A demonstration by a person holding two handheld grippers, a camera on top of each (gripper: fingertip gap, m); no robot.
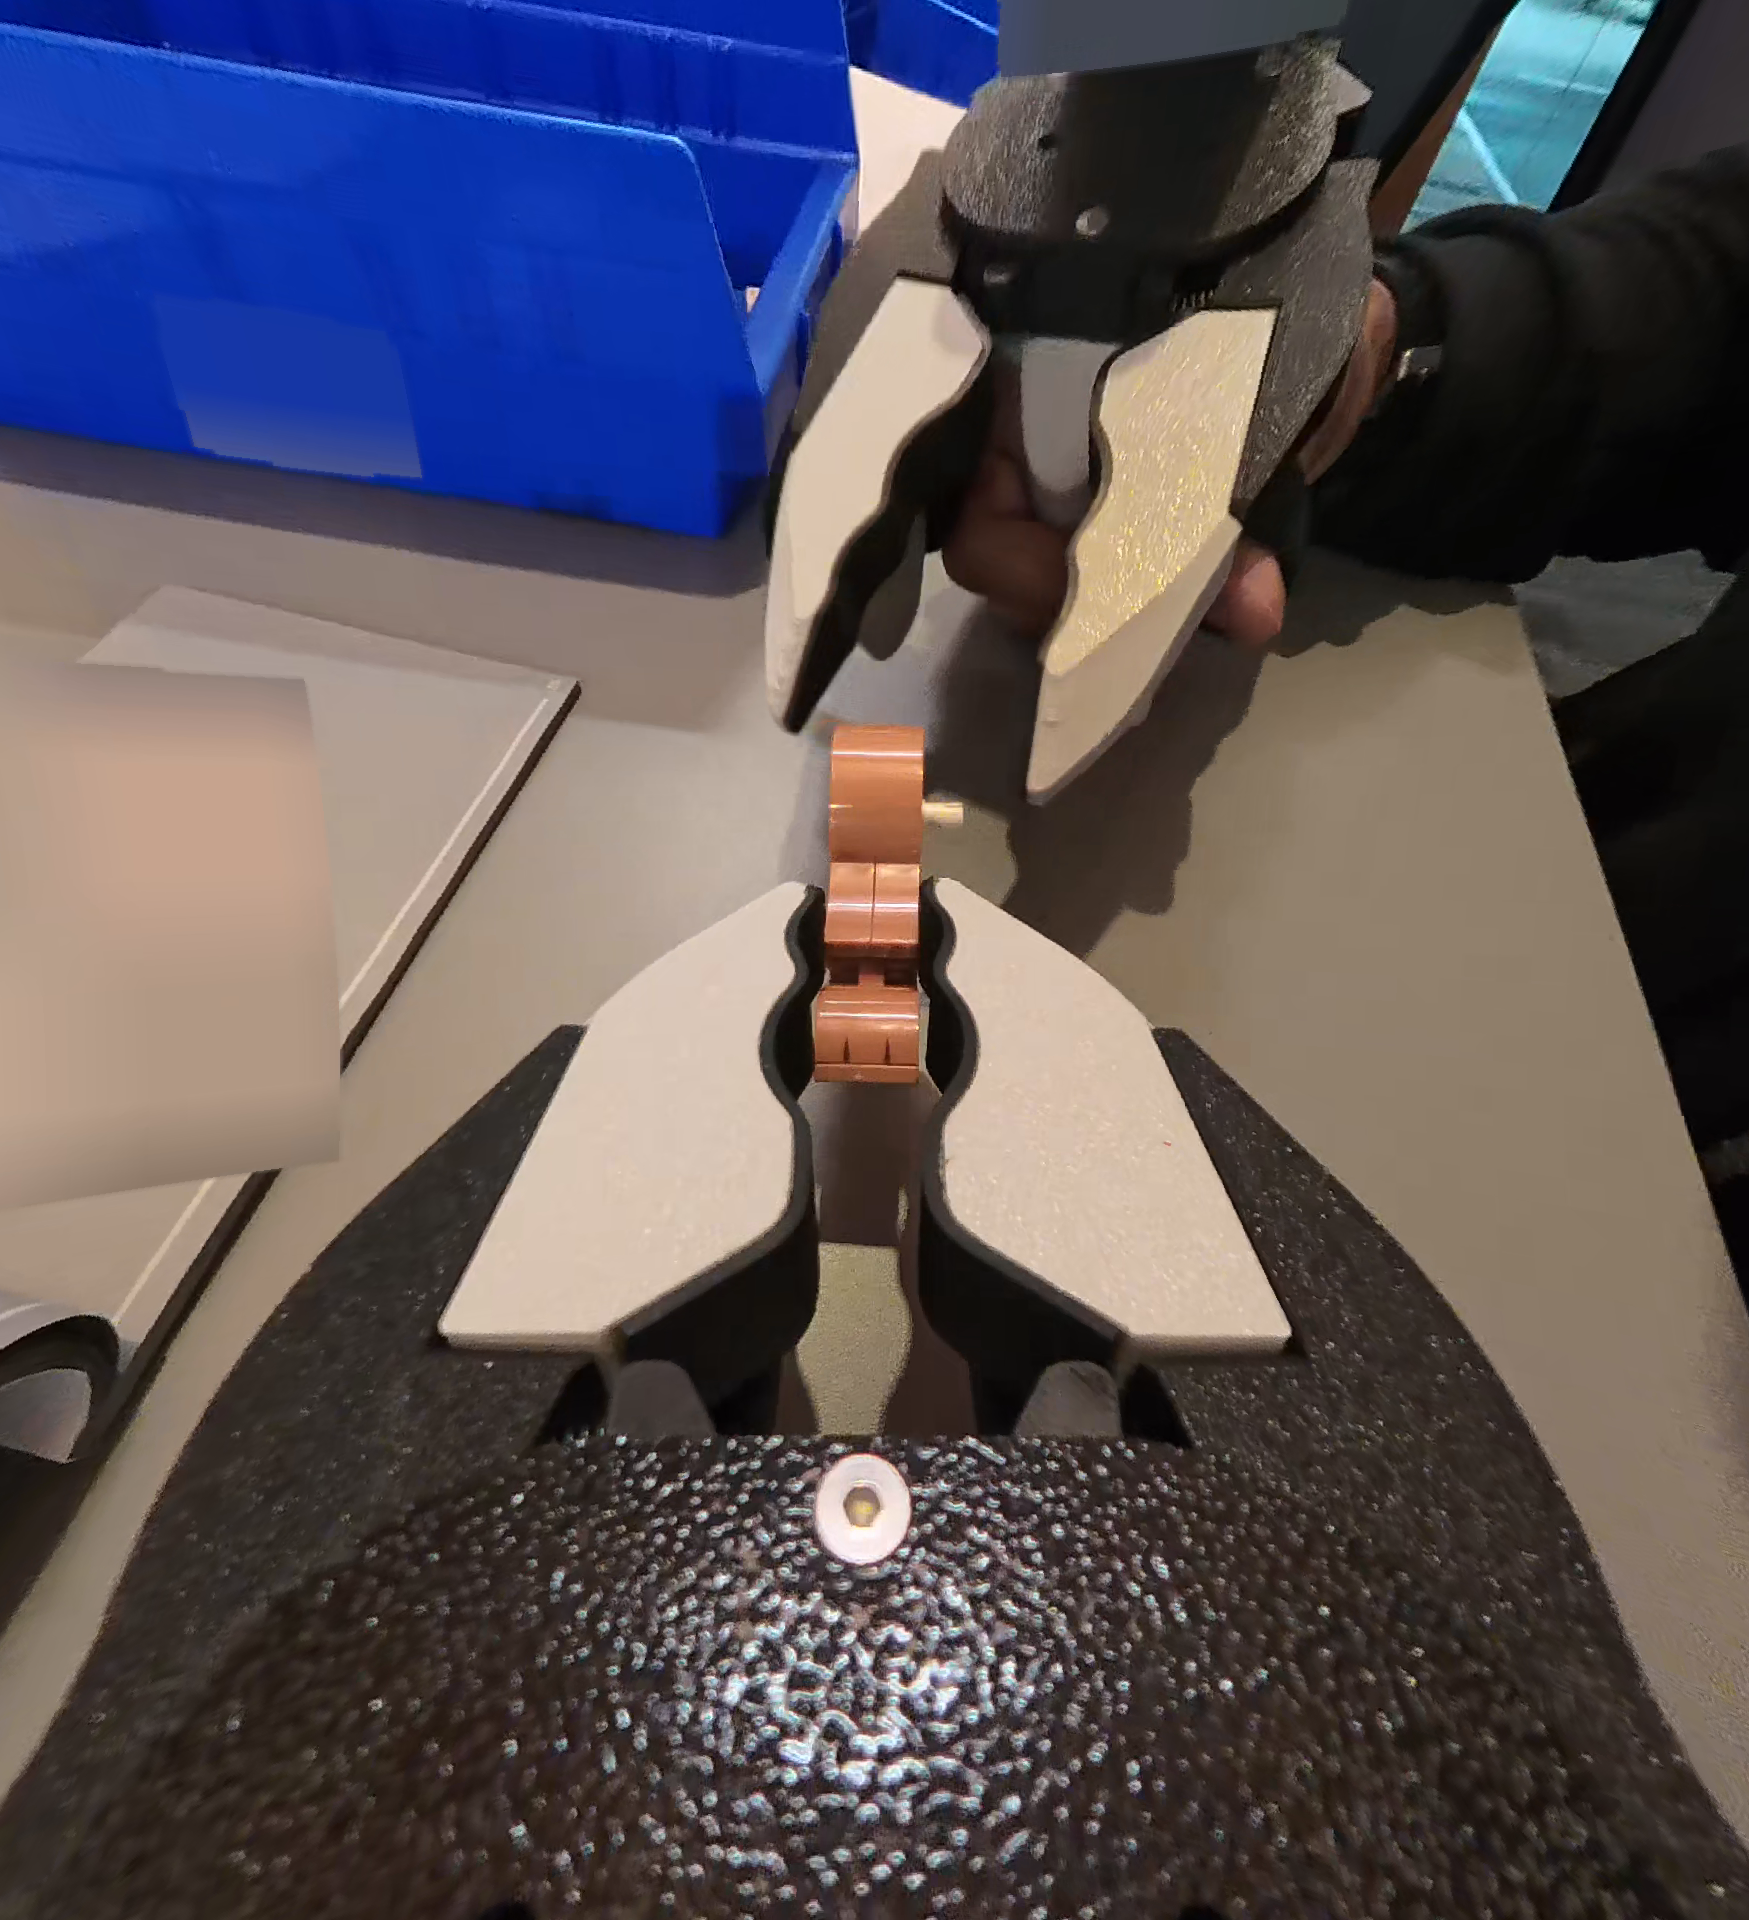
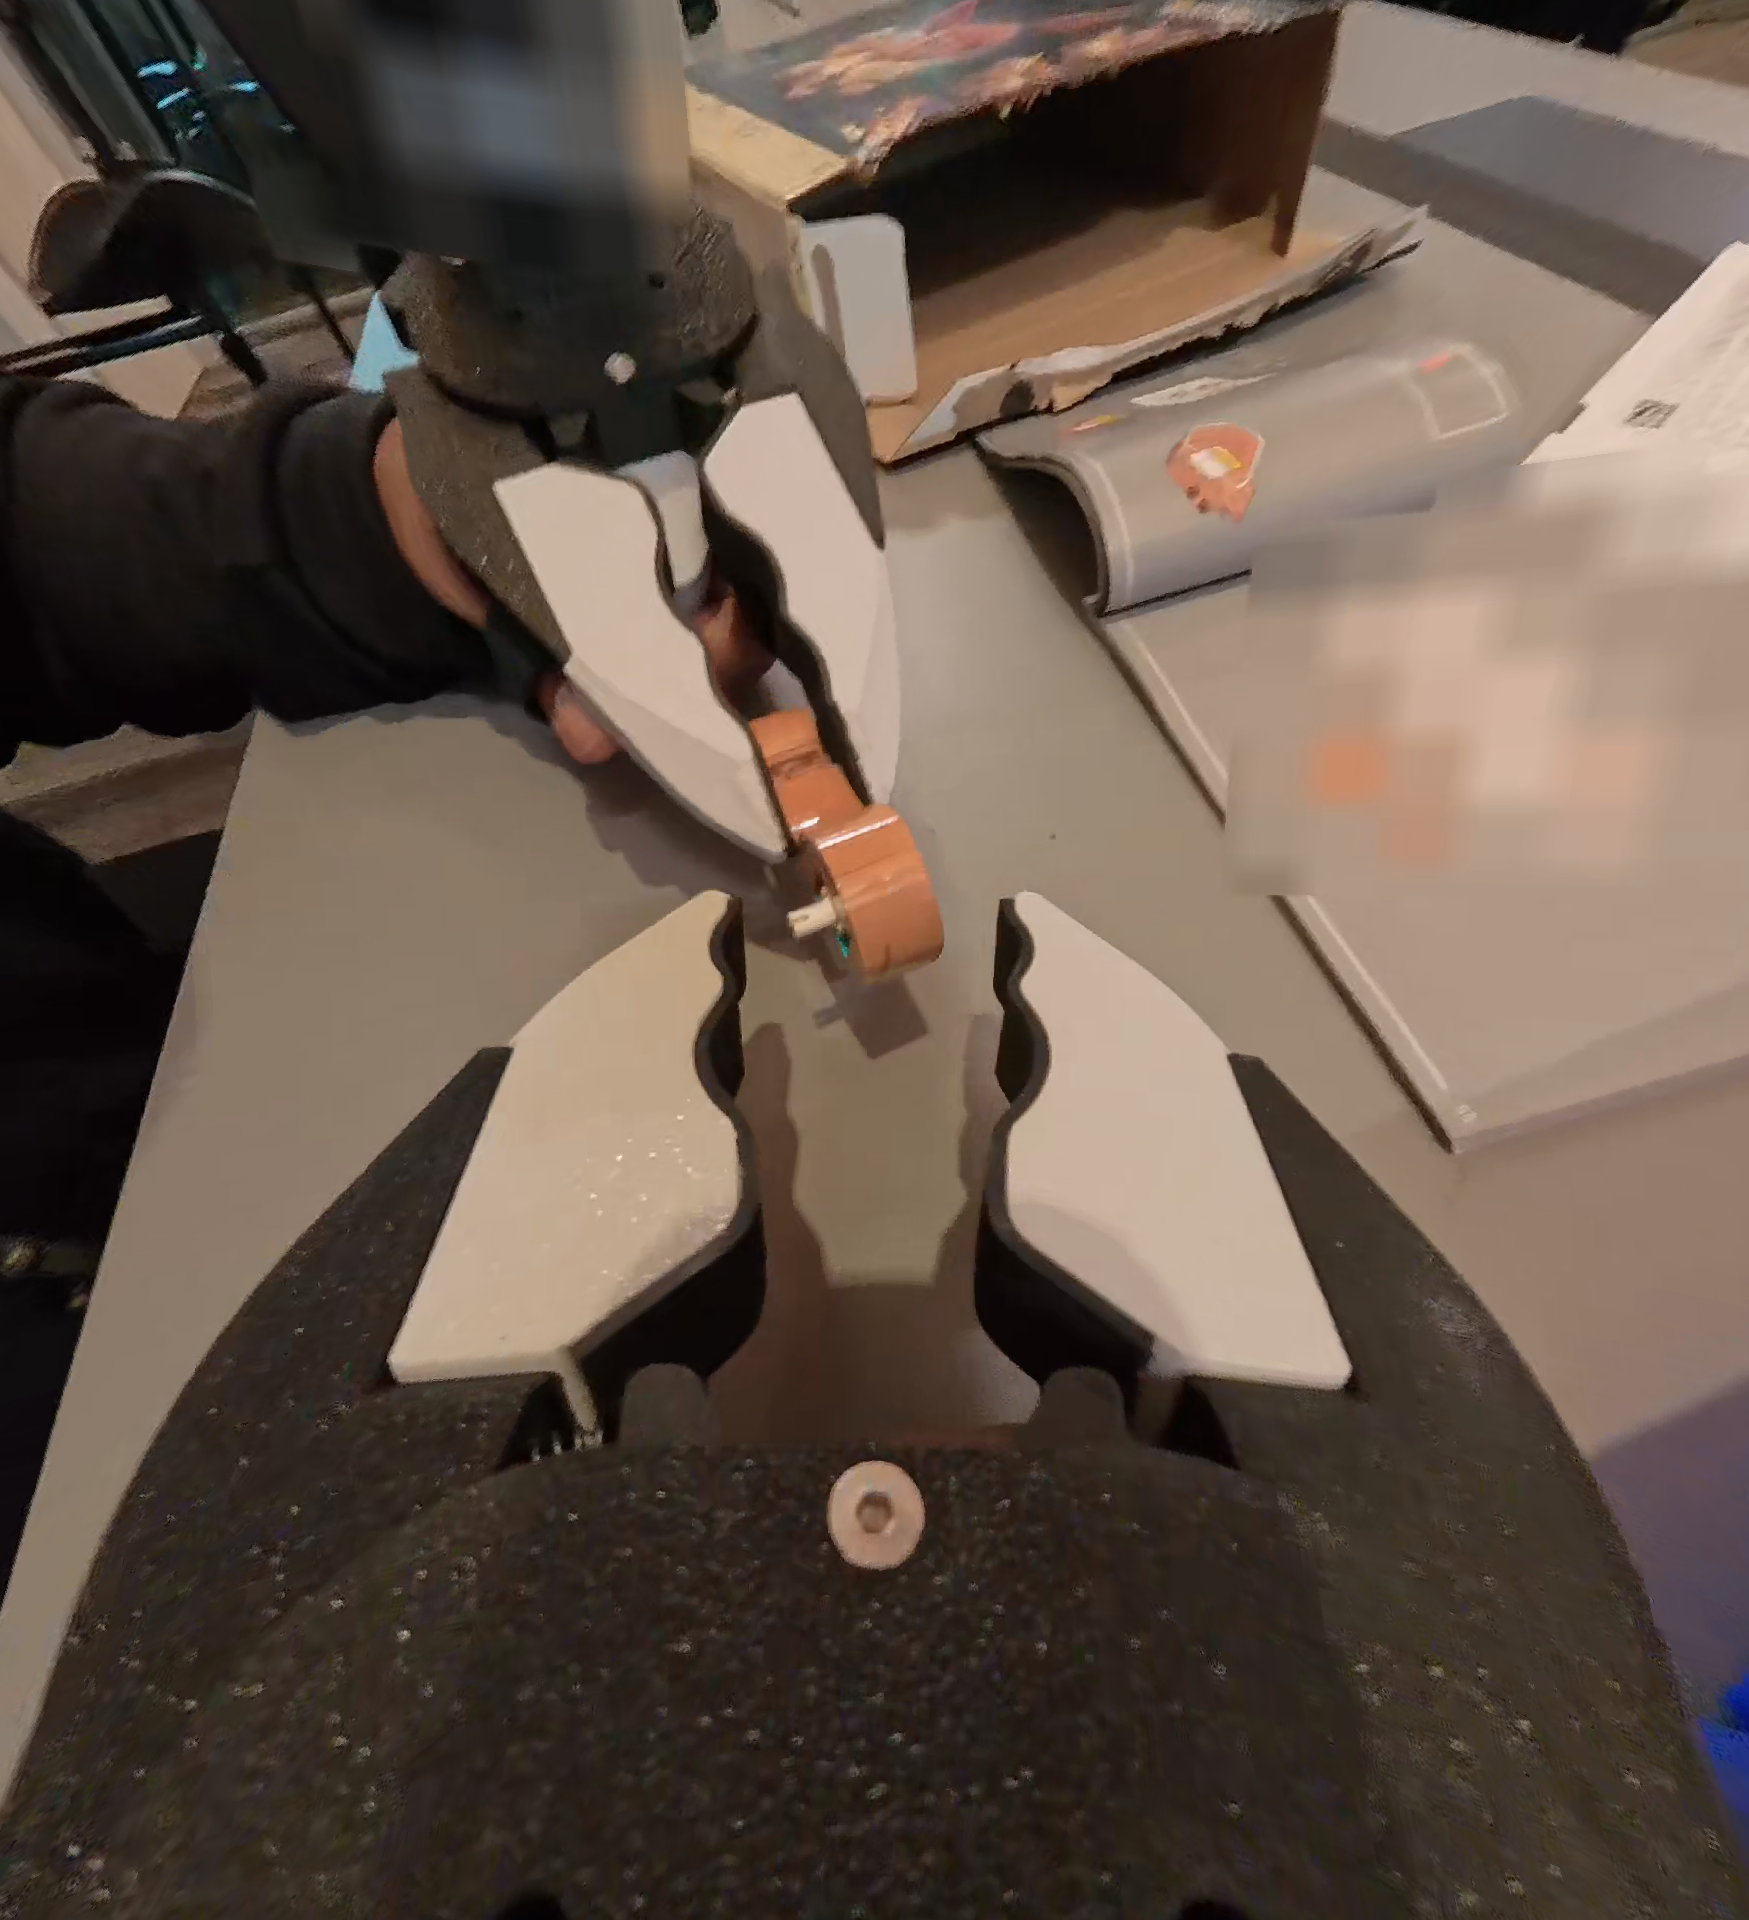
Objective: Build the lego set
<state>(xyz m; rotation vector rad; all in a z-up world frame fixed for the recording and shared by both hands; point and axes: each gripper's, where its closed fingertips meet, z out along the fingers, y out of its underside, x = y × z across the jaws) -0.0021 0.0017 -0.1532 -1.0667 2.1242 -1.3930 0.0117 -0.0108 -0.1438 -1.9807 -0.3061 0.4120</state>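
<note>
- Fingers of the left gripper (image 1: 872, 997) are drawn in narrow, both pads pressed on the lower half of a brown brick figure (image 1: 875, 914); its rounded upper part sticks out beyond the fingertips, above the grey table (image 1: 1317, 1039).
- Fingers of the right gripper (image 2: 868, 935) stand wide apart, gripping nothing, one to either side of the figure's rounded end without touching it.
- Only the right wrist view shows the small cream peg (image 2: 810, 918) end-on with a green speck beside it, and the figure's shadow on the table below, so the figure hangs clear of the surface.
- Only the left wrist view shows the blue bins (image 1: 382, 260), beyond the figure and to its left.
- Left of the figure in that view lies a grey board (image 1: 454, 769).
- The right wrist view adds an open booklet (image 2: 1265, 499) beyond the figure, and farther off a torn cardboard box (image 2: 1109, 208).
- Around the figure the tabletop is bare; its edge runs close along the side where the sleeved hands come in.
</note>
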